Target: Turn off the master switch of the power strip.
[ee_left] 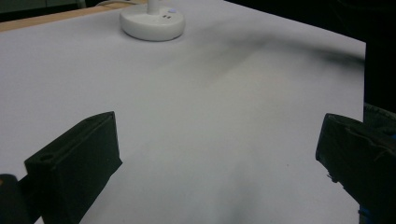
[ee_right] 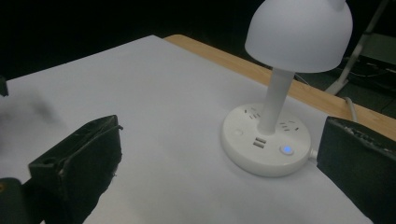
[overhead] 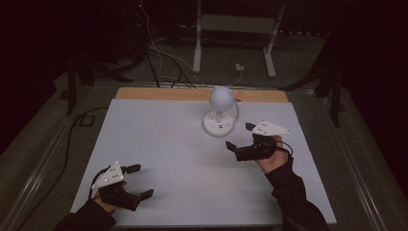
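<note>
With the lamp point(overhead: 220, 113) standing upper centre of the high view, the right gripper point(overhead: 239, 136), jaws spread and empty, nears its base, seemingly approaching the button, while the left gripper point(overhead: 139, 181) idles agape lower left.

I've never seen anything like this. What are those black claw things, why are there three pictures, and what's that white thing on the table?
There is no robot here: a person holds a hand-held grasping tool in each hand. The high view looks down from above the person's side of the table; the left gripper is near the front edge, the right gripper farther forward, beside the lamp. The other two pictures come from small cameras riding on each tool, so the black blocks at the bottom are that tool's own fingers. Both tools are open and hold nothing. On the white table stands a small white desk lamp with a dome shade, and a round base carrying sockets and a blue-lit button. The right tool points at it, not touching.
</note>
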`<state>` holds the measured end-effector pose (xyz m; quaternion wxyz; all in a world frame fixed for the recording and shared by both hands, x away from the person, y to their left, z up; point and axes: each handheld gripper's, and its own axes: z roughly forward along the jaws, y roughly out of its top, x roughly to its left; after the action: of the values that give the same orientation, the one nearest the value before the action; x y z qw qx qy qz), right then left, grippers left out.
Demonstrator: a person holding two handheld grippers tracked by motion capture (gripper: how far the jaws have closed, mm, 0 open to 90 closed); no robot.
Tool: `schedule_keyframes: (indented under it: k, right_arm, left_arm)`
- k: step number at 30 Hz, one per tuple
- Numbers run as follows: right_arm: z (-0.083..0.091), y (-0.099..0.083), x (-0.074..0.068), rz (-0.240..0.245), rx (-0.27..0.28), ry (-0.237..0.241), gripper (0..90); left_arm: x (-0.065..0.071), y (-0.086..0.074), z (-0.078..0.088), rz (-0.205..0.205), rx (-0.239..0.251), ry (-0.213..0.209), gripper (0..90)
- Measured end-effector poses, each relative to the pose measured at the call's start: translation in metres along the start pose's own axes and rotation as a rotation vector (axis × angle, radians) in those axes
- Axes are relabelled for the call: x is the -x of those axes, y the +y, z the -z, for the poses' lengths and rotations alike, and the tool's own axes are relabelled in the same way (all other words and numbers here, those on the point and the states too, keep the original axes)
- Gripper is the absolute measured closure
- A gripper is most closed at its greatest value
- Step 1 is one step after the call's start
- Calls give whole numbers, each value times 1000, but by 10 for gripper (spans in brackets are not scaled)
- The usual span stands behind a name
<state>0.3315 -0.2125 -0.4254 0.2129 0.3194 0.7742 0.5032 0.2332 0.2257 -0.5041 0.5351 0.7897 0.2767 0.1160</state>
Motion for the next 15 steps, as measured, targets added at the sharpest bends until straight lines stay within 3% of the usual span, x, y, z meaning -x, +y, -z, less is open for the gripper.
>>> schedule_keyframes:
  k: [15]
  right_arm:
    - [-24,4,16,-25,-15,-22,0]
  left_arm:
    - [0,0,0,4,6,-4,3]
